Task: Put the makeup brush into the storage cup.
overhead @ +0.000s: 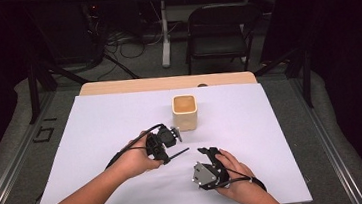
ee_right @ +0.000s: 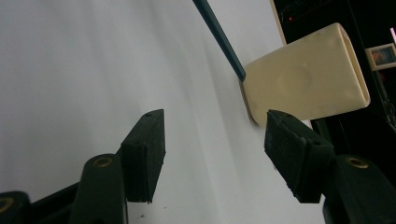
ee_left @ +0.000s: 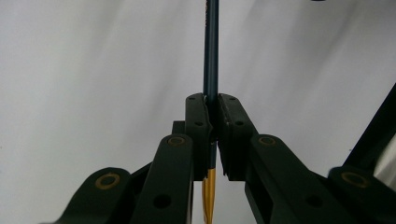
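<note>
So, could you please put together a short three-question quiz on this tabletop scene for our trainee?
1. True or false: the left gripper is shut on the thin dark blue pencil with a gold end.
2. Which container stands on the white table sheet? A) a round red bowl B) a cream square plastic cup C) a grey metal tray
3. In a few words: is anything between the right gripper pads?

Key
1. True: its pads clamp the pencil shaft.
2. B: it stands upright, beyond both grippers in the high view.
3. No: the jaws stand apart with bare sheet between them; the pencil's far end and the cup lie beyond.
</note>
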{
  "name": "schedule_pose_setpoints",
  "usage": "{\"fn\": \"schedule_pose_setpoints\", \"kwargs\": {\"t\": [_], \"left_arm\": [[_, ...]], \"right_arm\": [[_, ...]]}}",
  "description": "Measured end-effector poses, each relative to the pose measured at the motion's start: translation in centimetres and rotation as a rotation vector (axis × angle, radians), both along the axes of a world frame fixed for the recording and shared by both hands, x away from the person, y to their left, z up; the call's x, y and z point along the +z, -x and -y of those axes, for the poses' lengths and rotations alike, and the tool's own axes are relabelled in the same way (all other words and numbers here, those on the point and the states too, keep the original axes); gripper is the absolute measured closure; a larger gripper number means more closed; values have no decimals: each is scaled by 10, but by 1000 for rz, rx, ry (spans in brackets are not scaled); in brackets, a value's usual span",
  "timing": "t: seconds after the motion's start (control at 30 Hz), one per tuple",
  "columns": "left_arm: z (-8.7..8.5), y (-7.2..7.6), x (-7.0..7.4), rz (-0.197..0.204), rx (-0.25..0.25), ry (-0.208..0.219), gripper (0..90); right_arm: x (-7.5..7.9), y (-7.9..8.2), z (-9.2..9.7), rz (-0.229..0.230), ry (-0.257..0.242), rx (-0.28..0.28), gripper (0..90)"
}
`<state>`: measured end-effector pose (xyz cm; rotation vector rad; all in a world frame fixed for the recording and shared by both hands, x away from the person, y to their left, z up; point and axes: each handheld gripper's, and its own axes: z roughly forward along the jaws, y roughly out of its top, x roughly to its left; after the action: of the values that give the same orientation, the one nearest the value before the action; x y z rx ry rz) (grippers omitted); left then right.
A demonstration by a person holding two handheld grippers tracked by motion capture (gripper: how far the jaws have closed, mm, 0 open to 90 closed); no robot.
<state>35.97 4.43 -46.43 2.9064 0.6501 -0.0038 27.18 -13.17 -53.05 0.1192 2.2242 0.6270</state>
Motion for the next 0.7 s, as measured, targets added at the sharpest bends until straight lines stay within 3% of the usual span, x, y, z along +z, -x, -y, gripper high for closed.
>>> {"fn": "schedule_pose_setpoints", "kwargs": {"t": [0.37,0.7], "left_arm": [[7,4,-2,-8,-23,-3,834],[14,8,-3,-12,-40,5,834]], "right_arm": [[-2,5,-3,63,59,27,435],[-7,7,-6,72,95,42,494]]}}
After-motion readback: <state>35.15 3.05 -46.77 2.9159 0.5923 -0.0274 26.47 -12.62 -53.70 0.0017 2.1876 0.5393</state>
